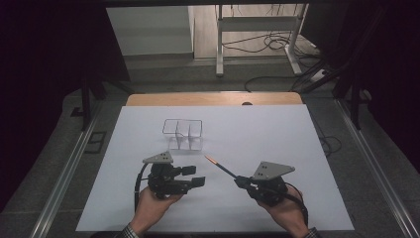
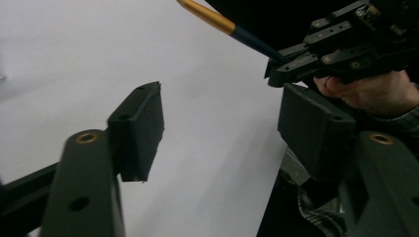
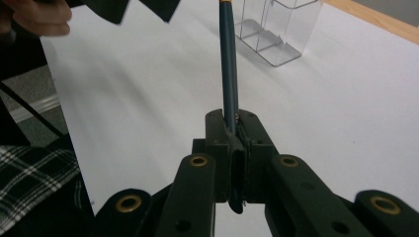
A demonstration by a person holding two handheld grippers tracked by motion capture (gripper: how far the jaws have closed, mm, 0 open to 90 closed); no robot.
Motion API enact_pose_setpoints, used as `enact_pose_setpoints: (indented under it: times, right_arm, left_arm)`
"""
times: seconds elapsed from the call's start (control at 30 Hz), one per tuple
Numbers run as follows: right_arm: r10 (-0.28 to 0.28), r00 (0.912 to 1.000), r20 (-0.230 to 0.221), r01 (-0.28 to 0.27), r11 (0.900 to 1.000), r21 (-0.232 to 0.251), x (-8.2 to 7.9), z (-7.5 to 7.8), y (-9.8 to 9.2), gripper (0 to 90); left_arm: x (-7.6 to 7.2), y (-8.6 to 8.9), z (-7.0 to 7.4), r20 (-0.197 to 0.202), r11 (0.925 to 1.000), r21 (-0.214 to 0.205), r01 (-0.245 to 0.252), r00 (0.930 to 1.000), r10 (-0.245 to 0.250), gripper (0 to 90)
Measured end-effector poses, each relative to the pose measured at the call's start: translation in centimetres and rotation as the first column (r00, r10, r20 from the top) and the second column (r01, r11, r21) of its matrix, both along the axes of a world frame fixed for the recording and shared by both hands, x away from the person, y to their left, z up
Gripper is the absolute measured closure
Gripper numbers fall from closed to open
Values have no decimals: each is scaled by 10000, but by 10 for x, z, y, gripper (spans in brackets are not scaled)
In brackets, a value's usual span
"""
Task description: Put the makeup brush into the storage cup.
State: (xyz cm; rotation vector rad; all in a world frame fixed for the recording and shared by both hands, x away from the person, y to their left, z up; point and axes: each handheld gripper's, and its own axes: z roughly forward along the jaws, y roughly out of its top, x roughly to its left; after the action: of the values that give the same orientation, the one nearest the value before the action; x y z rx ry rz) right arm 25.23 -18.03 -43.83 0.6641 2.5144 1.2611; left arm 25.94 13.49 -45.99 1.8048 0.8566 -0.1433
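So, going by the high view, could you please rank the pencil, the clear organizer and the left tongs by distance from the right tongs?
1. Pencil: clamped in the right tongs, pointing up-left.
2. Left tongs: to the left, empty.
3. Clear organizer: farthest, toward the table's back.

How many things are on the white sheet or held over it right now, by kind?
Pencil, dark blue with an orange end, clamped in the right gripper: 1
Clear plastic divided holder, standing upright on the white sheet: 1
Handheld grippers, counting the left gripper with nothing between its fingers: 2
Total: 4
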Motion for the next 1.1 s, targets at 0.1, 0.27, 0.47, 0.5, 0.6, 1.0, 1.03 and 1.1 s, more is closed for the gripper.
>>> enact_pose_setpoints:
  times: [0.1, 0.27, 0.47, 0.5, 0.6, 1.0, 1.03, 1.1]
  right_arm:
    - [-55, 10000, 58, 54, 9999, 111, 0, -1, 3, 848]
    - [-11, 10000, 77, 9, 9996, 278, -1, -3, 9, 848]
    - [23, 9998, 214, -32, 9992, 410, -2, -4, 17, 848]
    - [32, 9998, 176, -39, 9990, 437, -2, -5, 18, 847]
    - [82, 9999, 144, -90, 9984, 554, -2, -6, 20, 847]
    - [306, 9990, 339, -332, 9962, 805, -4, -10, 31, 848]
    - [338, 9989, 340, -365, 9961, 805, -5, -11, 32, 847]
    - [378, 9987, 333, -403, 9961, 787, -5, -11, 33, 847]
  left_arm:
    - [1, -5, 0, -157, 9994, -324, 101, 9998, -106, 404]
    - [4, -11, -3, -426, 9968, -763, 219, 9988, -252, 477]
    - [7, -14, -8, -832, 9899, -1405, 204, 9960, -323, 567]
    - [8, -14, -9, -915, 9879, -1540, 161, 9953, -305, 575]
    - [10, -13, -11, -1142, 9821, -1875, 150, 9928, -369, 602]
    - [14, -17, -16, -1598, 9683, -2497, -59, 9865, -352, 677]
    - [14, -17, -17, -1639, 9667, -2557, -85, 9859, -347, 679]
    - [15, -17, -17, -1703, 9646, -2635, -128, 9848, -334, 683]
